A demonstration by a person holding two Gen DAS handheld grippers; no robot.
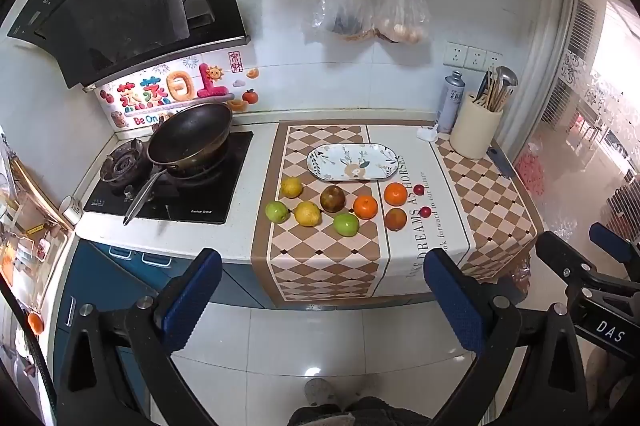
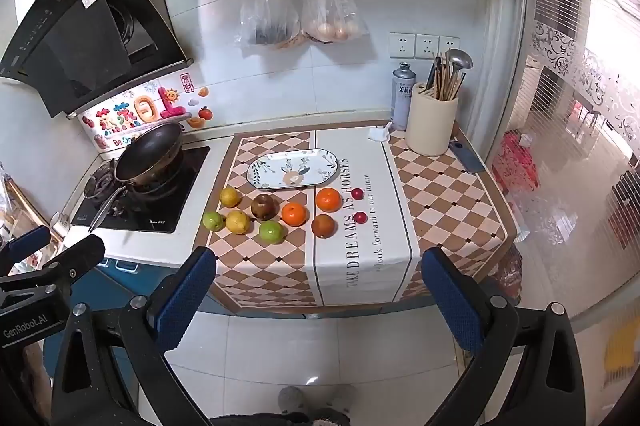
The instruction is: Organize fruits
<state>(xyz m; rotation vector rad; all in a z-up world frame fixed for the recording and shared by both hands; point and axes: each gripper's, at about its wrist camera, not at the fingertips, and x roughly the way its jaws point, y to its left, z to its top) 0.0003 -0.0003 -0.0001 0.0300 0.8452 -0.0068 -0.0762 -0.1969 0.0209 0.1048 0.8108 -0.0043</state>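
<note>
Your left gripper (image 1: 322, 300) hangs out over the floor, short of the worktop's (image 1: 256, 138) front edge, jaws spread as wide as they go with nothing between them. Your right gripper (image 2: 318, 296) is the same: wide apart, empty, off the front edge; in the left wrist view only part of it shows, cut off at the right border.

The fruit sits loose on the checked cloth (image 1: 320, 258) in the middle of the worktop, just in front of the oval plate (image 1: 352, 162), which is bare. From the stove side you have two yellow fruits (image 1: 291, 187), (image 1: 307, 213), two green ones (image 1: 277, 211), (image 1: 346, 224), a dark brownish one (image 1: 333, 199), two oranges (image 1: 365, 207), (image 1: 395, 194), a reddish-brown one (image 1: 395, 219) and two small red fruits (image 1: 418, 189), (image 1: 425, 212). What kind the dark and small red ones are is hard to tell.

The pan (image 1: 190, 138) on the stove (image 1: 224, 194) fills the left end. At the back right corner stand a utensil holder (image 1: 474, 132) and a spray can (image 1: 451, 102), partly hidden behind it. Two bags (image 1: 400, 10) hang on the wall, their contents blurred by the plastic.
</note>
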